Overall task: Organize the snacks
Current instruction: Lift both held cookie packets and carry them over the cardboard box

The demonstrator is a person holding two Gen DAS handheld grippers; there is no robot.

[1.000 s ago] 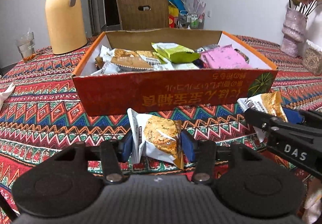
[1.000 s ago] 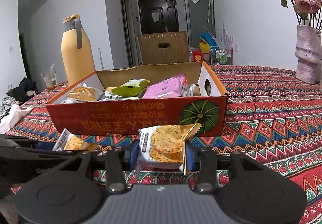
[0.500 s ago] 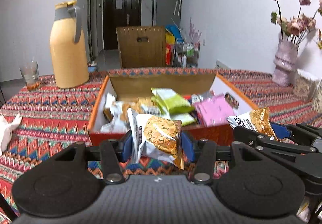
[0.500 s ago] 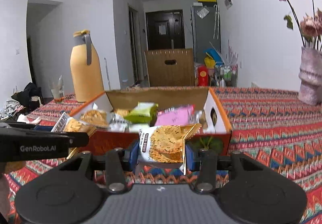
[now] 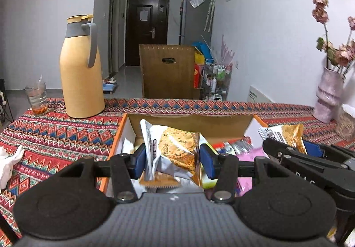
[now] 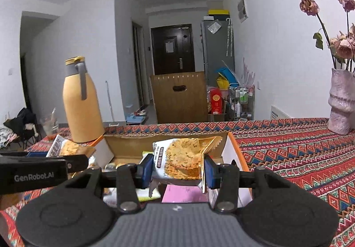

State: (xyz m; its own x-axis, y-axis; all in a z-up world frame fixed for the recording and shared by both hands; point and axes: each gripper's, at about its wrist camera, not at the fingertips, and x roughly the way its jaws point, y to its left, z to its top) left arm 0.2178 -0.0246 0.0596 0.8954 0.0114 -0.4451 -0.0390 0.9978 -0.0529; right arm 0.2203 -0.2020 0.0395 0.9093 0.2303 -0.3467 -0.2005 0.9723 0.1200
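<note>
Each gripper holds a white-and-gold cracker packet over the open orange cardboard box (image 5: 117, 136) (image 6: 236, 147) of snacks. My left gripper (image 5: 173, 159) is shut on its cracker packet (image 5: 173, 149), which hangs above the box's left half. In the right wrist view my right gripper (image 6: 178, 171) is shut on the second cracker packet (image 6: 184, 158), above the box's right half. The right gripper and its packet (image 5: 286, 136) show at the right of the left wrist view; the left one and its packet (image 6: 66, 147) show at the left of the right wrist view. Pink and green packets lie inside the box.
A tall yellow thermos jug (image 5: 81, 69) and a glass (image 5: 36, 98) stand at the back left of the patterned tablecloth (image 6: 288, 149). A pink vase of dried flowers (image 6: 341, 102) stands at the back right. A brown chair back (image 5: 168, 71) is beyond the table.
Both grippers have risen with their packets, from in front of the box's near wall to above its open top. The box now appears lower and partly hidden behind the grippers.
</note>
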